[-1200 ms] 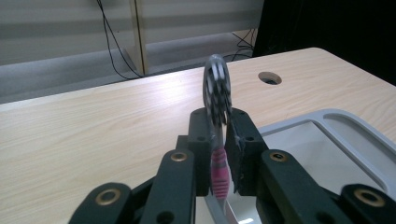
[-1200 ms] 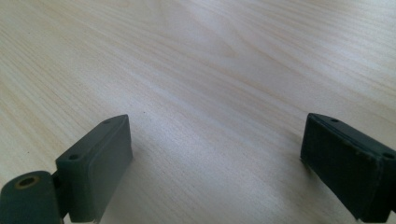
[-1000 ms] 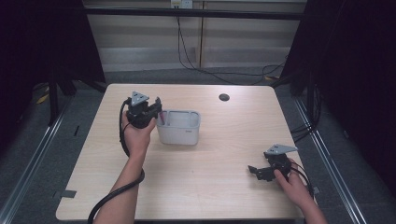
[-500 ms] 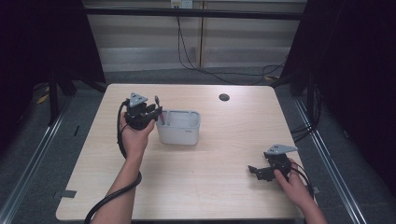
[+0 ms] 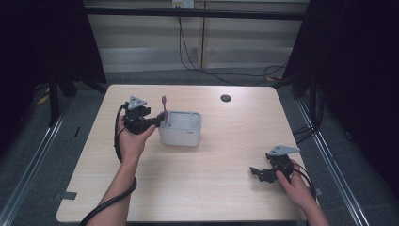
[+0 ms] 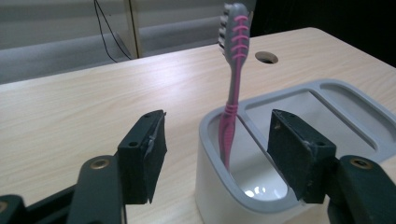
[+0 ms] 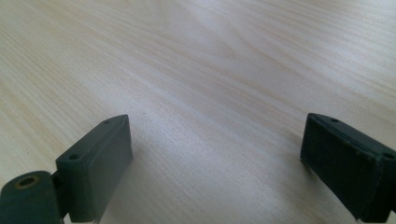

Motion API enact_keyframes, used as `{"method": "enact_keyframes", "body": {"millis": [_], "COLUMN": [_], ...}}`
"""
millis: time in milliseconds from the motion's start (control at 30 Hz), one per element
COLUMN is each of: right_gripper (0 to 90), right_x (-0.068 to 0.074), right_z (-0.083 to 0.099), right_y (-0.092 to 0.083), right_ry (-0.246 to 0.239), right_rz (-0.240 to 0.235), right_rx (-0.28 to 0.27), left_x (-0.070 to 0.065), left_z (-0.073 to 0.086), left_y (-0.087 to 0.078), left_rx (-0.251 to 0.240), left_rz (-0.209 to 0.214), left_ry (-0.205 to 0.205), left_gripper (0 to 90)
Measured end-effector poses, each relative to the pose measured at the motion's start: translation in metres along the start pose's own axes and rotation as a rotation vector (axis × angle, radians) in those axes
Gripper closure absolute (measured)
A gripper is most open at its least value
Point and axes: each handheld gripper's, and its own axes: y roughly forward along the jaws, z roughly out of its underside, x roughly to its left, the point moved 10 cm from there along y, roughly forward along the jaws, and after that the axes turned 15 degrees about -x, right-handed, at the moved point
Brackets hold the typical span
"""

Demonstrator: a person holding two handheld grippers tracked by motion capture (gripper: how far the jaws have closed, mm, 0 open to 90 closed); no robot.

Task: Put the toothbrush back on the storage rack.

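A pink and grey plastic toothbrush stands nearly upright in the narrow end slot of a pale grey rounded-rectangle plastic holder, its bristled head up and leaning slightly toward 1 o'clock. Its handle is bright pink with ribbed pink bands across a grey neck and head, and the bristles face toward 9 o'clock in the left tool view. The holder has a thick rim and a thin divider that splits the small slot from a broad, shallow tray section.

In the high view the holder sits on the light wood-grain counter a little toward 10 o'clock from the counter's centre, and the toothbrush rises from its 9 o'clock end. The left tool is held just beside that end, its jaws spread wide. The left tool view shows the left tool with one black jaw on each side of the slot and the handle between them, touching neither pad.

The high view shows the right tool resting low near the 4 o'clock corner of the counter, well apart from the holder. A round dark hole lies in the counter toward 12 o'clock. The right tool view shows the right tool with its jaws spread over bare wood grain.
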Motion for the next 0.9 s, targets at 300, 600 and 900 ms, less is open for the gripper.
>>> {"method": "enact_keyframes", "body": {"millis": [300,600,900], "right_gripper": [8.4,8.4,8.4], "right_x": [0.0,0.0,0.0], "right_z": [0.0,0.0,0.0], "right_y": [0.0,0.0,0.0], "right_ry": [0.001,0.001,0.001], "right_rz": [0.001,0.001,0.002], "right_rx": [0.002,0.002,0.002], "left_x": [0.002,0.004,0.008], "left_z": [0.003,0.006,0.021], "left_y": [-0.011,-0.024,-0.036], "left_rx": [0.011,-0.002,0.011], "left_rz": [0.017,0.025,0.028], "left_ry": [0.012,0.006,0.011], "left_gripper": [34.7,34.1,32.9]}}
